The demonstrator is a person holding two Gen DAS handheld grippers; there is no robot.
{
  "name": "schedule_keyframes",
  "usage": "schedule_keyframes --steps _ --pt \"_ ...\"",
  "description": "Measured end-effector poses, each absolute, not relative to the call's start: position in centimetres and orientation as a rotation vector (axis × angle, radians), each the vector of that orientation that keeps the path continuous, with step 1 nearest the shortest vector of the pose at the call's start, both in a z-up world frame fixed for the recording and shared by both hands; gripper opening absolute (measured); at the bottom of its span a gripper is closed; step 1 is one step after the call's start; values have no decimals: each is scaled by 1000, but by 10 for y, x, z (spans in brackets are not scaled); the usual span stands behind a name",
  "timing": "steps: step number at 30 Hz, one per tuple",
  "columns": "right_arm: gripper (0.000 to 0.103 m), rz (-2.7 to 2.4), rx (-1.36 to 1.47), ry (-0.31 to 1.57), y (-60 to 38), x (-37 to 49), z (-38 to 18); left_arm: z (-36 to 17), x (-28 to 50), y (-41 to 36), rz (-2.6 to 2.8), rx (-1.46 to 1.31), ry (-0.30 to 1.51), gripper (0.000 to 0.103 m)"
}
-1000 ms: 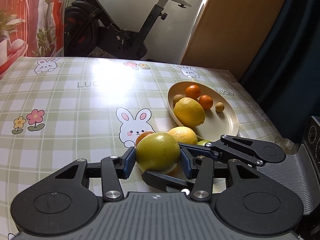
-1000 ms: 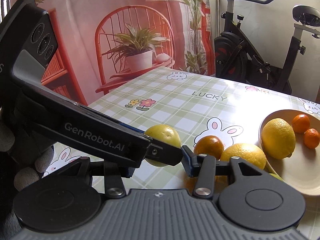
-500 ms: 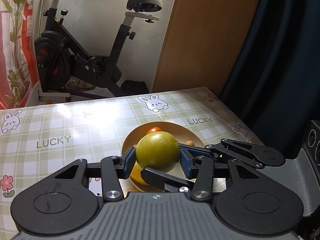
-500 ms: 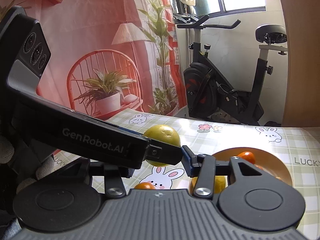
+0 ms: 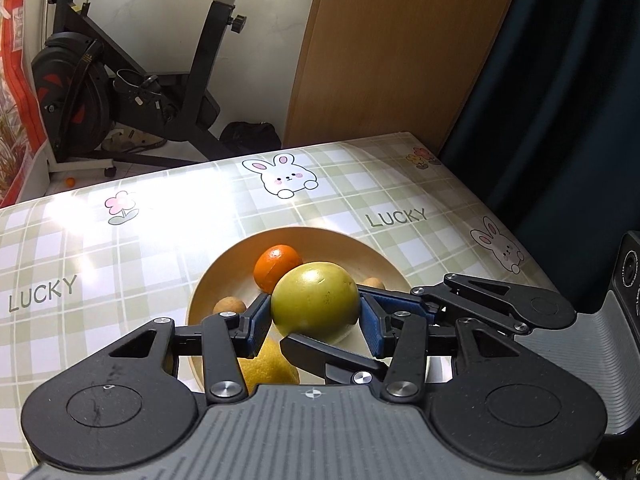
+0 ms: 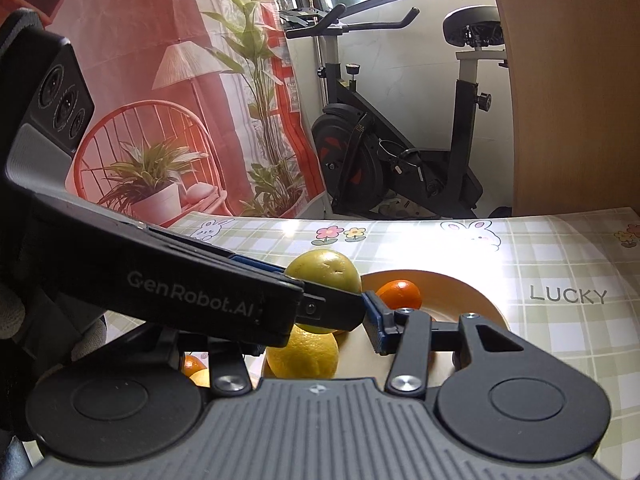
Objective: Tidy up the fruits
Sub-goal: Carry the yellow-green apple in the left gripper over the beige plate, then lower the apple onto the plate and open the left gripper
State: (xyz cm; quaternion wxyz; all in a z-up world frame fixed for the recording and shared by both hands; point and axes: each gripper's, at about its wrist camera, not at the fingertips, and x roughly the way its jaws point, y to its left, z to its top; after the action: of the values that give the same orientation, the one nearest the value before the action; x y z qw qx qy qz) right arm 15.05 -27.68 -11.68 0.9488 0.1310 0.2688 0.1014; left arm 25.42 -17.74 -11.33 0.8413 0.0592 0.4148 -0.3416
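Your left gripper (image 5: 315, 322) was matte black, with blue pads (image 5: 256, 328) on its fingers, silver screw heads at the linkage pivots, and a ribbed grey housing bearing a small crosshair mark. Your right gripper (image 6: 360, 322) matched it. From the right wrist view, the left unit's side read "GenRobot.AI" in grey lettering, with three round lenses on its rear block.

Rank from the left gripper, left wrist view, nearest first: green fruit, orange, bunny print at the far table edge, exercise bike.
1. Green fruit: clamped in the left gripper, above the plate.
2. Orange: on the plate, just behind the green fruit, slightly left.
3. Bunny print: on the tablecloth near the table's far edge.
4. Exercise bike: on the floor past the table, upper left.
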Motion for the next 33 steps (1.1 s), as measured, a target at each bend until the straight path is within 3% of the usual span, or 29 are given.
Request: schedule_keyframes --steps 20,33 --pt "48 163 271 680 -287 203 -147 -139 303 -188 -712 152 977 50" --pt "49 84 182 715 -267 204 -138 -125 293 -156 -639 -19 939 51"
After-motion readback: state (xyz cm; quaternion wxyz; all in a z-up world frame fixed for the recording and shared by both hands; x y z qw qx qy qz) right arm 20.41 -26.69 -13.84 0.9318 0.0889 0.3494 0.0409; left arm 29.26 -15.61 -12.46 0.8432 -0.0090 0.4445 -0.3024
